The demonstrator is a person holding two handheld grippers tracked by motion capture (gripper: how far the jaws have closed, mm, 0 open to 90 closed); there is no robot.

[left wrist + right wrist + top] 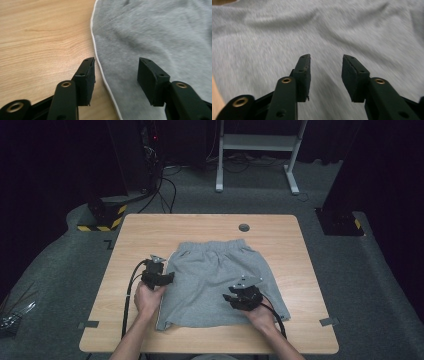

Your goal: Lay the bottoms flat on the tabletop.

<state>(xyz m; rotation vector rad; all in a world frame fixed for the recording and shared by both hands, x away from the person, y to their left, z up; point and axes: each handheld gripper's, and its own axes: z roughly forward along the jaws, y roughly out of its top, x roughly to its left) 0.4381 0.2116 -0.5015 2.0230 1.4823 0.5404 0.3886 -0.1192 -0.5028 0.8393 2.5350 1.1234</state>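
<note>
Grey fleece shorts [220,280] flat on light wooden counter [135,232]. Left gripper [116,72] at white-piped shorts edge, jaws apart, nothing gripped. Right gripper [325,72] over fabric, jaws apart.

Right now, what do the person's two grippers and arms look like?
Both the left gripper and right gripper are black, each topped by a grey three-cornered plate and trailing a black cable. Their jaws carry flat black pads on arms with brass-coloured rivets. The forearms are bare, with no sleeves in view.
</note>
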